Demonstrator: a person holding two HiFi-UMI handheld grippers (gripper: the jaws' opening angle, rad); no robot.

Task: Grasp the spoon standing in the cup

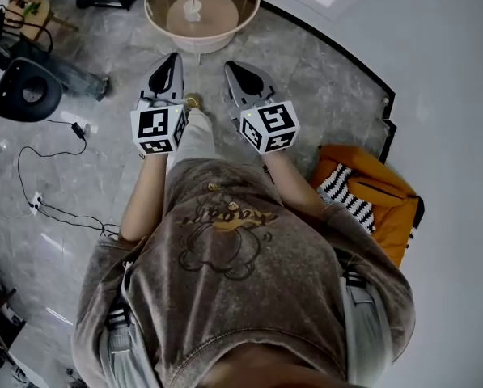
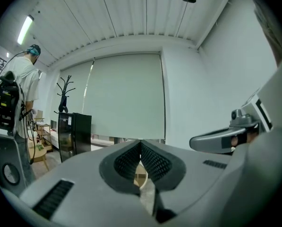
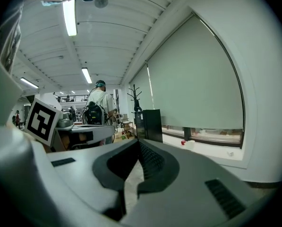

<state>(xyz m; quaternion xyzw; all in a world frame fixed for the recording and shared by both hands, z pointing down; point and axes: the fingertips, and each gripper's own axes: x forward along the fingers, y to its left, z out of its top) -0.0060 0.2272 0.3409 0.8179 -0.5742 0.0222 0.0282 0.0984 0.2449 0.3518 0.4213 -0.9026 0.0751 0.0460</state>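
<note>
Mid-frame in the head view, the left tongs [image 1: 174, 56] and right tongs [image 1: 228, 64] are each pressed together on nothing, side by side above the grey floor [image 1: 306, 71]. Beyond them, at top centre, a round counter [image 1: 221, 16] bears a small white thing [image 1: 194, 8]. It may be the cup with its spoon, but it is too small to tell.

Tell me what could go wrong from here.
Both the left gripper and right gripper are shut; reaching the round table like that, they could knock rather than grasp. A cable lies loose on the floor to your left, and an orange bag sits to your right: trip hazards.
</note>
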